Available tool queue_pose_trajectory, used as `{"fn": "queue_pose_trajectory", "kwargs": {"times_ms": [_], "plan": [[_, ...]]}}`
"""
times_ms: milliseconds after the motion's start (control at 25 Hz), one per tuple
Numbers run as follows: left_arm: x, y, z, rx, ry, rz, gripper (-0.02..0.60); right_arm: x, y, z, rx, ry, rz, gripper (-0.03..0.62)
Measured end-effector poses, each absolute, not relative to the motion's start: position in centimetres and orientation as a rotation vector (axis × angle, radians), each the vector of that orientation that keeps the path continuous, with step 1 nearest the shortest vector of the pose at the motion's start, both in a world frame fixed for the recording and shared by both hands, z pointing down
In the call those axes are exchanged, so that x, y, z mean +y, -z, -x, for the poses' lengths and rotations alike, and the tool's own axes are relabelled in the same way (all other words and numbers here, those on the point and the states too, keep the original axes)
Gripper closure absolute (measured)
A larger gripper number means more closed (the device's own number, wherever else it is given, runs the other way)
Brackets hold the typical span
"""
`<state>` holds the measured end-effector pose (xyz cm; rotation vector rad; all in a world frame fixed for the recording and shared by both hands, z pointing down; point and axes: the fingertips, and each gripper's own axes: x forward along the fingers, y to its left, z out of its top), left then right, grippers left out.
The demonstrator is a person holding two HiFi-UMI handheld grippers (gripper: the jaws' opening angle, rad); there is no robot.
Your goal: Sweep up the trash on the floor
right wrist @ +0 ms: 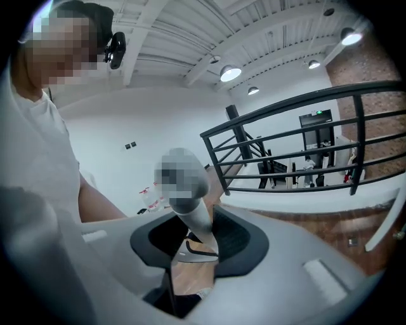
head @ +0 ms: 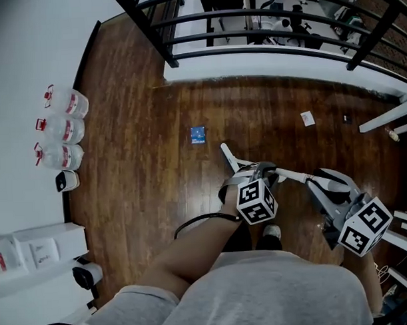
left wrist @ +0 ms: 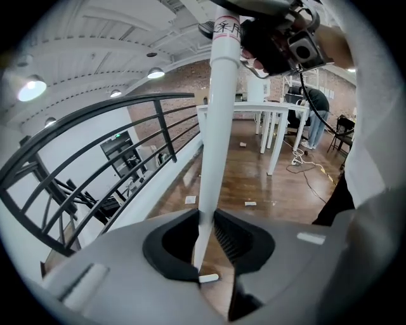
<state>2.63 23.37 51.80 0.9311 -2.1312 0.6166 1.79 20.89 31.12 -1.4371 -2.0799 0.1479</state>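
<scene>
Holding a white pole (head: 288, 173) in both grippers, we stand on a dark wooden floor (head: 144, 187). Our left gripper (head: 261, 172) is clamped on the pole's white shaft, its jaws pressed against either side. Our right gripper (head: 324, 182), just to the right of it, is closed round the grey handle (right wrist: 194, 214) at the pole's end. A blue packet (head: 198, 135) lies flat on the floor ahead of the left gripper and a little to its left, clear of the pole. A white scrap (head: 308, 118) lies ahead of the right gripper, near the foot of a black railing (head: 266, 35). Three clear bottles (head: 62, 127) stand by the wall, far off to the left gripper's left.
</scene>
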Motion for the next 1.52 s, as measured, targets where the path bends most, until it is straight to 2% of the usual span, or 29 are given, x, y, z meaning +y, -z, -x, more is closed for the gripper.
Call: {"fn": "queue_pose_trajectory", "kwargs": {"times_ms": [360,640,1080,1520], "plan": [[41.4,-54.6,-1.2,-2.016,-0.710,-0.925,0.514,37.1,-34.5,0.4,-2.054,-0.290,1.452,0.470],[48.5,-58.0,-0.4,-1.910,-0.756,-0.965,0.514,43.5,-38.5,0.9,-2.038,-0.340,1.427,0.467],[46.4,-60.4,2.7,-1.883,-0.766,-1.094,0.517,41.4,-41.1,4.1,-2.081,-0.354,1.289,0.468],[37.4,-60.4,3.9,-1.858,-0.785,-1.234,0.517,32.5,-41.2,5.6,-2.140,-0.398,1.125,0.477]]}}
